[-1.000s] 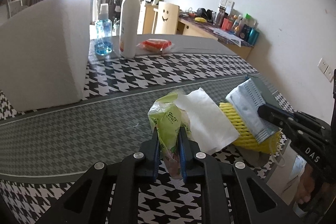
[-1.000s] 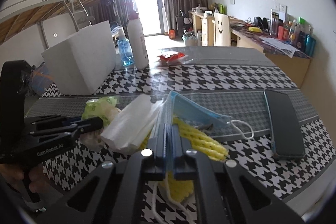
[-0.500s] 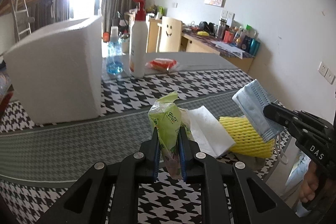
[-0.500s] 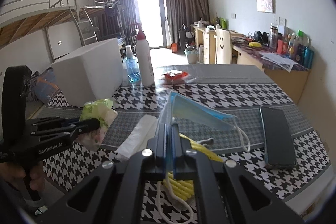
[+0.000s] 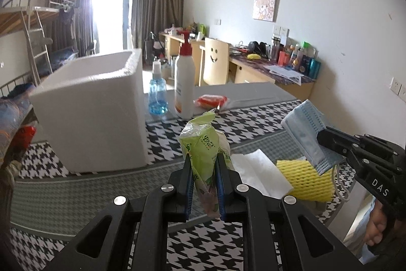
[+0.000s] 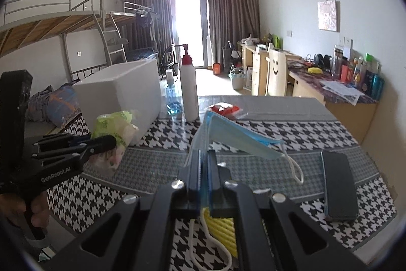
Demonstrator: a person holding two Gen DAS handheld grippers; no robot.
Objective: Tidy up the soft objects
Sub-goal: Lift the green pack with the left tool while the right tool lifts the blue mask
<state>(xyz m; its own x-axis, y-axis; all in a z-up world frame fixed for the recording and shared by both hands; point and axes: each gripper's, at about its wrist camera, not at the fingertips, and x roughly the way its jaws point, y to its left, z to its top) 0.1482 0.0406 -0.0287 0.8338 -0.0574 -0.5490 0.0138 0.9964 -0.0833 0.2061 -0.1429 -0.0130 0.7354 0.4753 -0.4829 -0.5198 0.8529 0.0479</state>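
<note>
Our left gripper (image 5: 204, 168) pinches a green tissue pack (image 5: 203, 147) between its jaws, lifted above the checkered table (image 5: 76, 189). Our right gripper (image 6: 205, 164) has its jaws pressed on a blue face mask (image 6: 236, 136), also held in the air, ear loops dangling. On the table below, near its front edge, lie a white tissue (image 5: 258, 174) and a yellow foam net (image 5: 304, 179), touching. A white foam box (image 5: 96, 106) stands toward the table's left edge, open at the top. A phone (image 6: 338, 184) lies near the right edge.
</note>
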